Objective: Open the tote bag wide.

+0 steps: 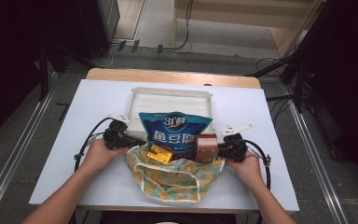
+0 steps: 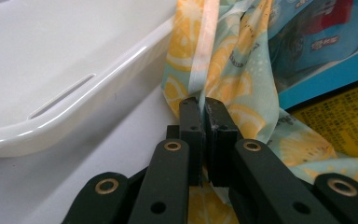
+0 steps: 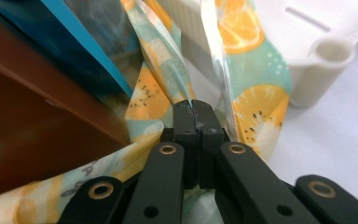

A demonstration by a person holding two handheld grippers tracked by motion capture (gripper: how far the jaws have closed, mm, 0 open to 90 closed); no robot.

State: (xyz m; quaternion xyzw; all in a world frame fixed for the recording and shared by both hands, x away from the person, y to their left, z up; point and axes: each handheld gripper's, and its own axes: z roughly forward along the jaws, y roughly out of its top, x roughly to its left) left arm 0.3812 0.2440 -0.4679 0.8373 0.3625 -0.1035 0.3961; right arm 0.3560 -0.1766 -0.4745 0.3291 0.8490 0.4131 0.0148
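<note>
High view: bag [image 1: 177, 179] just in front of tray [image 1: 170, 97], snacks poking out. Left gripper [image 1: 131, 141] and right gripper [image 1: 220, 148] each clamped tight on a bag edge. Step: holding mouth open. Next: likely lift both evenly.

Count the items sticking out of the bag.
3: a blue pouch in the middle, a yellow box front left, a brown box at right. Others may be hidden inside the bag.

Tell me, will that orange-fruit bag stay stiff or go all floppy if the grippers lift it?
Probably floppy: the printed bag lies crumpled and folded on the table. It may sag at the middle, since the blue packet and brown box sit in it. It looks thin and glossy, so it could slip.
</note>
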